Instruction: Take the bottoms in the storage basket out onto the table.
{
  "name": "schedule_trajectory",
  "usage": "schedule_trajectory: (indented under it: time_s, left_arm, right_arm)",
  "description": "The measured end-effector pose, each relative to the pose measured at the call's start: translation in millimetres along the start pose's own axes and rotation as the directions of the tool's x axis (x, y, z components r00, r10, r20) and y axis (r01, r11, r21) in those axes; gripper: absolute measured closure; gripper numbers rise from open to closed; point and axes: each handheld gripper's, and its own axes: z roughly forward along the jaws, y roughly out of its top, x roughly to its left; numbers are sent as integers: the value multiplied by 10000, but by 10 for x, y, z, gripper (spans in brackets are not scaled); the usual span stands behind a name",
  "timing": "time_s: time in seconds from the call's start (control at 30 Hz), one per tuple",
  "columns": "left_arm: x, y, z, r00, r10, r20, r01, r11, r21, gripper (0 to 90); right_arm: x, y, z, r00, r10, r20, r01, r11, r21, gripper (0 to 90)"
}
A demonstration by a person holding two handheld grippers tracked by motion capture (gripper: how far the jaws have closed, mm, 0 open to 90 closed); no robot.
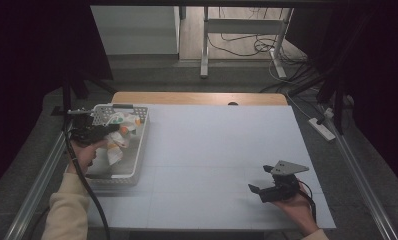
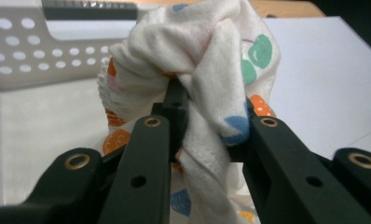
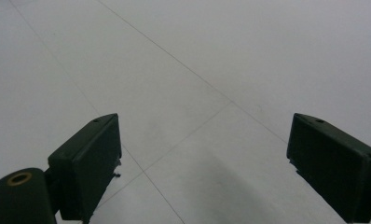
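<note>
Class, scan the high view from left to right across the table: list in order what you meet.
Left tongs clamped on white patterned cloth → white perforated plastic basket → pale blue table mat → right tongs, open.

Lab (blackout curtains (image 1: 32,55), floor cables (image 1: 247,47)).

No text, label, brand, number or sign can be read anywhere in these views. The white cloth with printed orange, green and blue fruit shapes (image 2: 207,70) carries pictures only, no lettering. The pale grey perforated plastic basket (image 2: 30,51) bears plain round holes and no marking, and the pale blue-grey table surface (image 3: 197,70) shows only thin seam lines.
</note>
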Motion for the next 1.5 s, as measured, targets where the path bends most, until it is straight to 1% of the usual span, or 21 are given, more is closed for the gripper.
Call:
schedule_trajectory:
  time_s: [0.17,0.2,0.23,0.27,0.43,0.53,0.63,0.77,0.83,1.0,1.3,1.4,1.5]
  left_arm:
    - [-57,36,-83,9998,135,136,-130,9992,-365,757]
    - [-85,50,-112,9996,202,185,-193,9987,-463,757]
    - [-85,50,-112,9996,202,185,-193,9987,-463,757]
    - [-115,64,-136,9994,248,223,-235,9980,-584,757]
    - [-162,86,-169,9988,402,268,-382,9968,-704,757]
    - [-186,98,-205,9986,405,341,-373,9954,-878,757]
    - [-196,104,-226,9983,442,370,-405,9947,-948,757]
    - [-216,117,-268,9975,442,549,-378,9930,-1120,757]
    - [-231,125,-287,9975,488,511,-427,9925,-1149,757]
    - [-290,148,-325,9959,658,614,-575,9901,-1283,757]
    - [-339,163,-345,9936,724,862,-593,9876,-1456,757]
    - [-350,167,-357,9918,716,1057,-550,9868,-1524,757]
    - [-369,171,-366,9913,765,1075,-595,9863,-1539,757]
  right_arm:
    - [-1,0,0,10000,-5,15,5,10000,1,101]
    - [-1,0,4,10000,0,9,0,10000,22,101]
    - [-1,0,4,10000,0,9,0,10000,22,101]
    - [1,0,6,10000,-14,-3,14,10000,31,101]
    - [-1,-1,0,10000,-48,-14,48,10000,19,101]
    - [-3,-2,2,10000,-66,-1,66,10000,37,101]
    - [0,-1,0,10000,-82,-4,82,10000,24,101]
    - [3,-2,-1,10000,-85,-10,85,10000,-10,101]
    - [3,-2,-2,10000,-93,-14,93,10000,-13,101]
    - [0,-3,-1,10000,-70,0,70,10000,-3,101]
    - [3,-3,-4,9999,-104,12,104,9999,-14,101]
    - [4,-3,-3,9999,-103,5,103,9999,-2,101]
    - [3,-4,-4,10000,-98,8,98,10000,2,101]
